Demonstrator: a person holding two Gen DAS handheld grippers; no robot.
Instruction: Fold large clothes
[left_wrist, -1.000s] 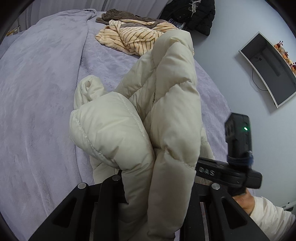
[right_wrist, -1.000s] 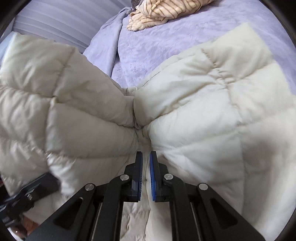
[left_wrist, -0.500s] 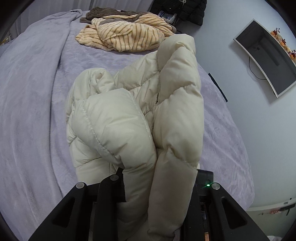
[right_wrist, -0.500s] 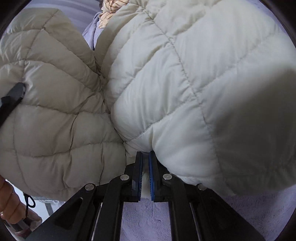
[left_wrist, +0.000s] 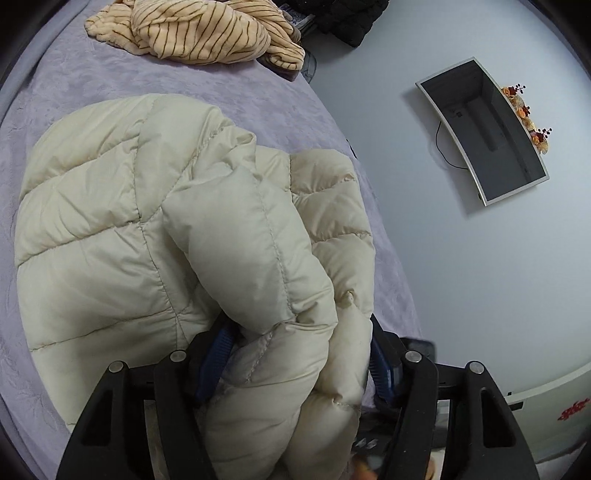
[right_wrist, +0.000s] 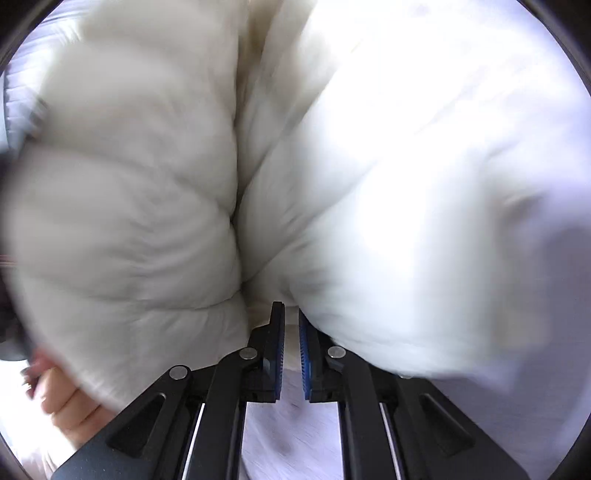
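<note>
1. Cream puffer jacket (left_wrist: 155, 236) lies bunched on the lavender bed (left_wrist: 74, 74).
2. Left tongs (left_wrist: 295, 363) have just been opening; jaws wide, a jacket fold between them, pads loose.
3. Striped blanket (left_wrist: 199, 33) beyond the jacket.
4. Right tongs (right_wrist: 291, 350) narrow, nearly closed, pinching the jacket's edge; view blurred.

Quilted cream jacket (left_wrist: 155, 229) of smooth, faintly shiny cloth lies on matt, plush lavender blanket (left_wrist: 110, 81).

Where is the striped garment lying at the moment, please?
In the left wrist view, the striped garment lies bunched at the far end of the bed, beyond the cream jacket and just left of a black garment.
</note>
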